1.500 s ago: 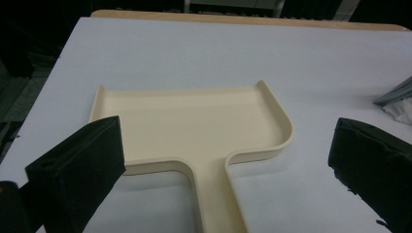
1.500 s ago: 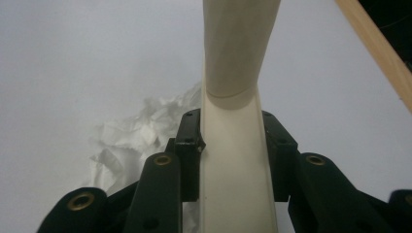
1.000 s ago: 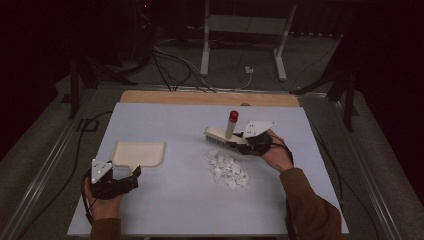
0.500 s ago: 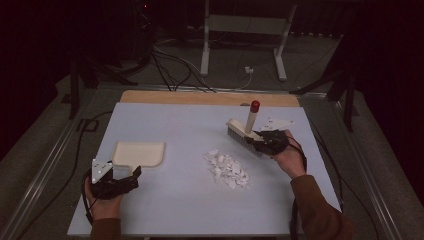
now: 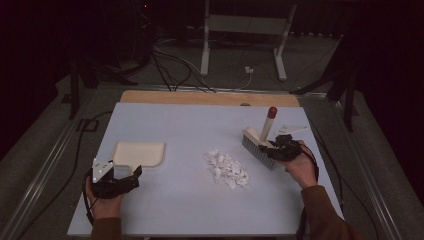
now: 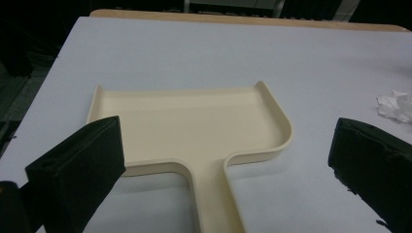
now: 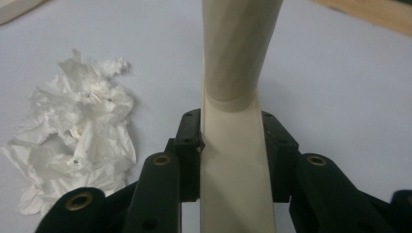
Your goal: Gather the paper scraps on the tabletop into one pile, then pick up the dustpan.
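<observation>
My right gripper (image 5: 276,148) is shut on a cream hand brush (image 5: 258,143) with a red-tipped handle; the bristles rest on the table just right of a heap of torn white paper (image 5: 227,168). In the right gripper view the brush (image 7: 238,97) runs up between my jaws, with the paper (image 7: 80,143) at the left. A cream dustpan (image 5: 140,153) lies flat at the left, its handle pointing toward my left gripper (image 5: 131,176). In the left gripper view the dustpan (image 6: 194,126) lies ahead and its handle reaches between the wide-open jaws, which do not touch it.
The pale blue tabletop (image 5: 200,125) has a wooden strip (image 5: 210,98) along its far edge. Beyond it stand a metal frame (image 5: 245,35) and cables (image 5: 170,70) on the dark floor. Dark stands flank the table on both sides.
My right gripper has carried the brush to the right, from behind the paper heap to its right side. The left gripper has stayed put by the dustpan handle.
</observation>
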`<state>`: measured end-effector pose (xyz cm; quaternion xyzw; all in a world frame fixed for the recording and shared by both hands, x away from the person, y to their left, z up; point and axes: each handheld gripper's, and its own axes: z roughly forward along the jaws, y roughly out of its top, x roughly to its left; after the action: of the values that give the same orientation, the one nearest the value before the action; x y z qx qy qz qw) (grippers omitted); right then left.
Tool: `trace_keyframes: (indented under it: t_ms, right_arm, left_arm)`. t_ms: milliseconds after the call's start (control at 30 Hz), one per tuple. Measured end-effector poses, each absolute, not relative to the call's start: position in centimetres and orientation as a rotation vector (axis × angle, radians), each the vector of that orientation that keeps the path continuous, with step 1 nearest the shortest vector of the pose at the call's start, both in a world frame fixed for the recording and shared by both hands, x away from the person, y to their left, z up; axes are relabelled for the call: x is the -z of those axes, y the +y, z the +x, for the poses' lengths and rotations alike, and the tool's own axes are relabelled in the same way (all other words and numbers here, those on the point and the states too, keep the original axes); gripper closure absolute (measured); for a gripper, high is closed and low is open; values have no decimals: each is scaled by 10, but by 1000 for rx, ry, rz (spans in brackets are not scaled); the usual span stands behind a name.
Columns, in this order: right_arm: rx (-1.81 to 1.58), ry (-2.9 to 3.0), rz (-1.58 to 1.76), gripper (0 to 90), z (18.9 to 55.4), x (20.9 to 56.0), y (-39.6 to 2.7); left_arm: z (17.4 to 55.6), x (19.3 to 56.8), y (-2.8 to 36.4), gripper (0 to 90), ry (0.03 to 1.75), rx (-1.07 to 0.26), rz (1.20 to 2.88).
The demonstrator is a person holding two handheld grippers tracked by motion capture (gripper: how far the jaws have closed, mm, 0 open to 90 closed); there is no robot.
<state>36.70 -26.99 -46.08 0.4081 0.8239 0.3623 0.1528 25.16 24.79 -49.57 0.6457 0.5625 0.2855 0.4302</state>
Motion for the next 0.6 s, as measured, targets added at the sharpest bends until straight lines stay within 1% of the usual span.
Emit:
trace_keyframes:
  t_ms: [67, 167, 267, 400, 600]
  right_arm:
    - [-1057, 2358, 1185, 662, 367, 462, -272]
    - [-1101, 2344, 1194, 620, 368, 459, -272]
    - [-1105, 2337, 1184, 611, 370, 457, -269]
    - [-1091, 2336, 1170, 616, 372, 459, -264]
    - [-1085, 2322, 1187, 663, 376, 462, -259]
  left_arm:
    - [252, 496, 248, 6, 1403, -712, 1610]
    - [252, 496, 248, 6, 1400, -712, 1615]
    - [251, 496, 247, 6, 1400, -714, 1614]
    - [252, 495, 247, 6, 1404, -710, 1620]
    - [254, 494, 248, 6, 1419, -709, 1631]
